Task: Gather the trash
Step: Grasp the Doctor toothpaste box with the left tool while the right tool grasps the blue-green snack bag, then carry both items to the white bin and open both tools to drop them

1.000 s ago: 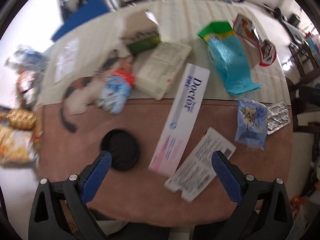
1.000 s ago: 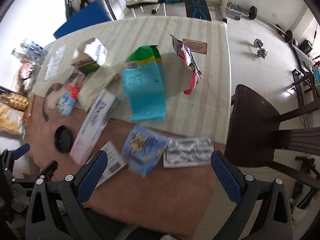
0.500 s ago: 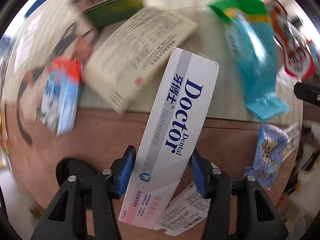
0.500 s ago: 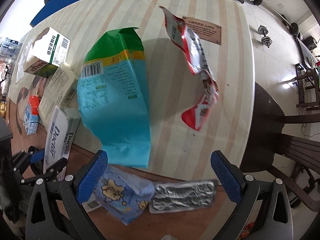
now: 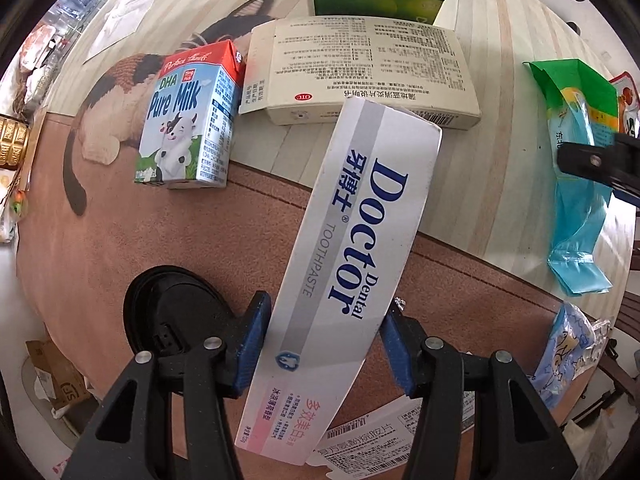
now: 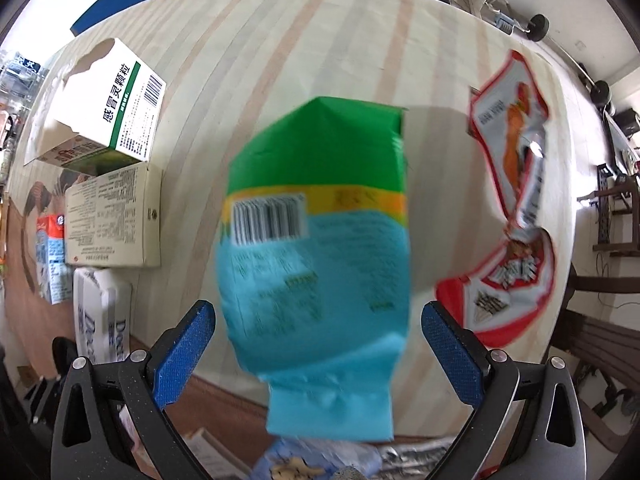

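- L wrist cam only: my left gripper (image 5: 324, 344) clamped on toothpaste box (image 5: 352, 264), pads pressing both long sides; milk carton (image 5: 188, 120) beside it, black lid (image 5: 176, 312) under L finger.
- R wrist cam only: my right gripper (image 6: 320, 356) wide open, astride blue-green pouch (image 6: 320, 248), pads not touching; red wrapper (image 6: 516, 208) to its right.
- Box: long, white, "Doctor" in blue, lying across the mat/table edge.
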The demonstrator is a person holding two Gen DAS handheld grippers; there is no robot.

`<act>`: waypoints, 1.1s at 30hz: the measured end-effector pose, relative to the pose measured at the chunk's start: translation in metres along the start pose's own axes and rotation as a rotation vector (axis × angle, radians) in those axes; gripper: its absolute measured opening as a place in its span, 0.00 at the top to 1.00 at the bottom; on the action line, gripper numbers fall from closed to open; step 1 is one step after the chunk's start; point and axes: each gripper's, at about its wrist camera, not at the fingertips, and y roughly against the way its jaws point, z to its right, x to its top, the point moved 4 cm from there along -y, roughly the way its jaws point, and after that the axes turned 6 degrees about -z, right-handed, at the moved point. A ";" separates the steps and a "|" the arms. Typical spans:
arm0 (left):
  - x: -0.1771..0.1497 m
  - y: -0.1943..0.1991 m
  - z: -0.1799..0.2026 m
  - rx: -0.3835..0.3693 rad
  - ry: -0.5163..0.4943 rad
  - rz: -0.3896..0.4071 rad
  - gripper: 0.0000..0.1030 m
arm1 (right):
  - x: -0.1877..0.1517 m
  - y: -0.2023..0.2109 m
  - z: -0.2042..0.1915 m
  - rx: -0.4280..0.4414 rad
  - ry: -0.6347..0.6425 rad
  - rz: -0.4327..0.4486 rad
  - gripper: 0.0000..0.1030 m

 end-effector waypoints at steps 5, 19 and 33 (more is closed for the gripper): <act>0.001 0.008 0.014 0.005 0.013 0.026 0.52 | 0.005 -0.014 -0.007 -0.019 -0.018 0.006 0.05; -0.031 0.099 0.021 -0.011 0.079 0.196 0.52 | -0.037 0.019 -0.018 0.082 0.010 0.041 0.25; -0.090 0.175 -0.041 -0.062 0.222 0.423 0.52 | -0.084 0.124 -0.047 0.175 0.043 0.198 0.25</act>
